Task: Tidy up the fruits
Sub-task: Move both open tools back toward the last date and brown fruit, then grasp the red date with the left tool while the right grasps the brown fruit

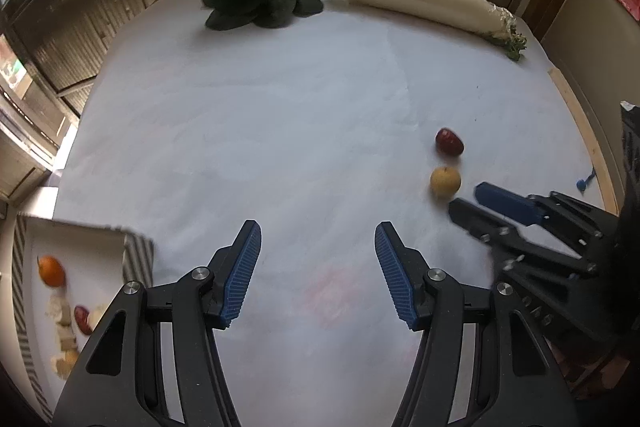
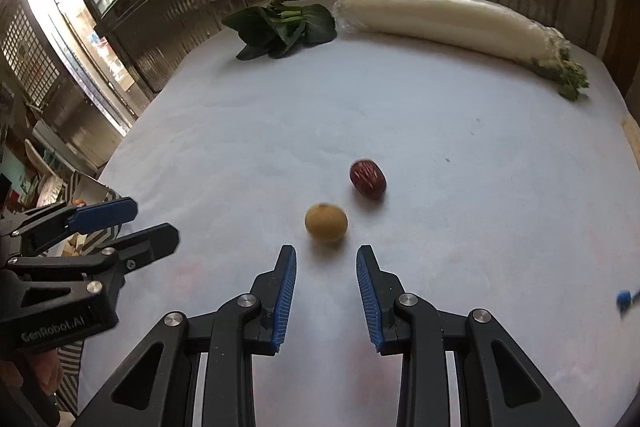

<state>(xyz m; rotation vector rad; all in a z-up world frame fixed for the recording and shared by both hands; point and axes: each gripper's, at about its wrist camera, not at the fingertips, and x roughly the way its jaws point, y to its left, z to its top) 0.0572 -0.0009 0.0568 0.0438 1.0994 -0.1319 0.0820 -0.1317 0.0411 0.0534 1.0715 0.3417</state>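
Fingers of your right gripper (image 2: pixel 326 291) stand apart with nothing between them, the blue pads bare above the white surface (image 2: pixel 480 227). Just ahead of the tips, a little toward the left finger, sits the yellow-brown round fruit (image 2: pixel 326 222); the wrinkled red fruit (image 2: pixel 368 179) lies just beyond it, slightly to the right, the two close but apart.

Your left gripper (image 1: pixel 318 267) has its fingers spread wider, also empty, over bare surface. To the left of its left finger you have the striped-edged tray (image 1: pixel 138 255), holding an orange fruit (image 1: pixel 51 270), another red fruit and some pale pieces, blurred.

Far ahead of both pairs of fingers, at the surface's far edge, lie the dark leafy greens (image 2: pixel 280 27) and, beside them to the right, the long white radish (image 2: pixel 452 23) in clear wrap.
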